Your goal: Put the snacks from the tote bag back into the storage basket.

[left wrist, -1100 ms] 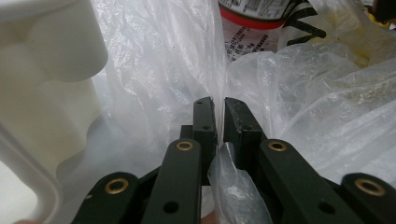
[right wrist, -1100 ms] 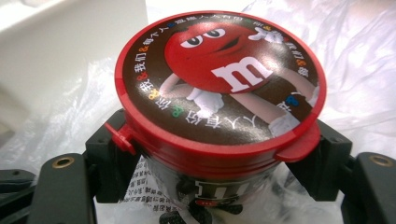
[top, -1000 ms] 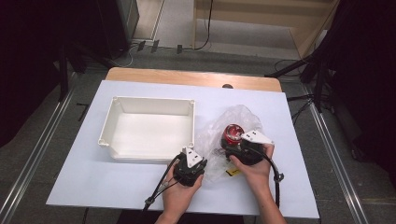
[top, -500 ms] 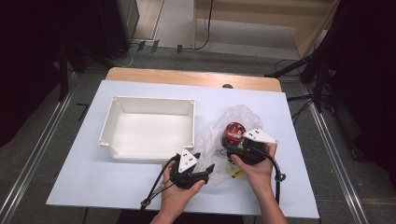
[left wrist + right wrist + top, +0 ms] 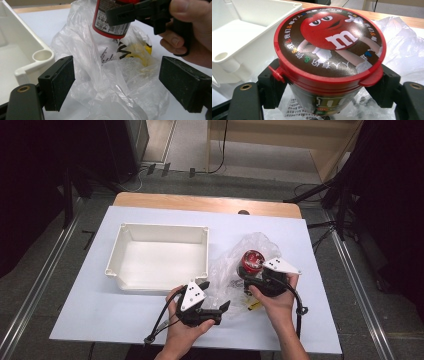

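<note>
Now, line by line:

Right gripper (image 5: 250,281): held in the person's right hand at the near right of the table; its two black jaws are clamped on the sides of the candy tub (image 5: 329,57), one pad on each side just under the lid rim.

Candy tub: a red tub with a round lid printed with a red cartoon candy figure and a white "m"; in the high view (image 5: 251,260) it sits over the plastic bag, right of the tray. The left gripper view (image 5: 111,18) shows its base lifted off the table — tilted, above the crumpled plastic.

Left gripper (image 5: 212,310): held in the left hand at the near edge of the table, pointing toward the bag; its jaws have just been opening and now stand wide apart. Nothing is pinched — the pads (image 5: 58,82) sit either side of the bag's near folds without pressing them.

Plastic bag (image 5: 117,82): clear, crumpled, lying on the white table sheet between the two grippers; something yellow with black print shows through it beneath the tub.

White tray (image 5: 157,260): an open rectangular bin left of the bag, its near corner just beside the left gripper.

Table (image 5: 100,305): covered with a white sheet, a wooden edge showing at the far side.
</note>
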Demonstrator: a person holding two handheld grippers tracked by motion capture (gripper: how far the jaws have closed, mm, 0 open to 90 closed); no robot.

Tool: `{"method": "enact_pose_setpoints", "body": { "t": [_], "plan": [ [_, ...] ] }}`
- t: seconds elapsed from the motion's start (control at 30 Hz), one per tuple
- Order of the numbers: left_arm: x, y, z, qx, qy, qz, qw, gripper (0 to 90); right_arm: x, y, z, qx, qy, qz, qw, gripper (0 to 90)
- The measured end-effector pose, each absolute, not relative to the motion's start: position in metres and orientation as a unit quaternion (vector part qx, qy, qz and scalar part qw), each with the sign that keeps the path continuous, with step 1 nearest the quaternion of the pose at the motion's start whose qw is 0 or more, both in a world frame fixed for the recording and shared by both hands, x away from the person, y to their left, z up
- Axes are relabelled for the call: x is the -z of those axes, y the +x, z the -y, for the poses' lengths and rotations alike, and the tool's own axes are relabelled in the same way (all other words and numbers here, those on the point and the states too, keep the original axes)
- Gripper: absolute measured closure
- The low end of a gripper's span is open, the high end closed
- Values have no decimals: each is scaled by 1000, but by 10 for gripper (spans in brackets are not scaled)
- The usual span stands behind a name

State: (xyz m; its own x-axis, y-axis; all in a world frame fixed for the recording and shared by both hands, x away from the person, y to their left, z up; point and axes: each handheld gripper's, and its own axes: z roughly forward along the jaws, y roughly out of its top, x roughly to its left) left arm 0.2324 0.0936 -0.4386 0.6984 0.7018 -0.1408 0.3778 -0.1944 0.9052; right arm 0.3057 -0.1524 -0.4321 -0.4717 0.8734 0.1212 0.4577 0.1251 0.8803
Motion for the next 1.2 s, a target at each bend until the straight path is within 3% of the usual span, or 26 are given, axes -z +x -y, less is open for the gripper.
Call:
{"method": "enact_pose_setpoints", "body": {
  "t": [0.2,1.2],
  "plan": [
    [433,231,-105,-161,758,-353,524,97,432,305,152,-470,464,-718,220,261],
    [440,227,-194,-213,731,-400,510,93,431,304,147,-474,464,-717,214,261]
  ]
}}
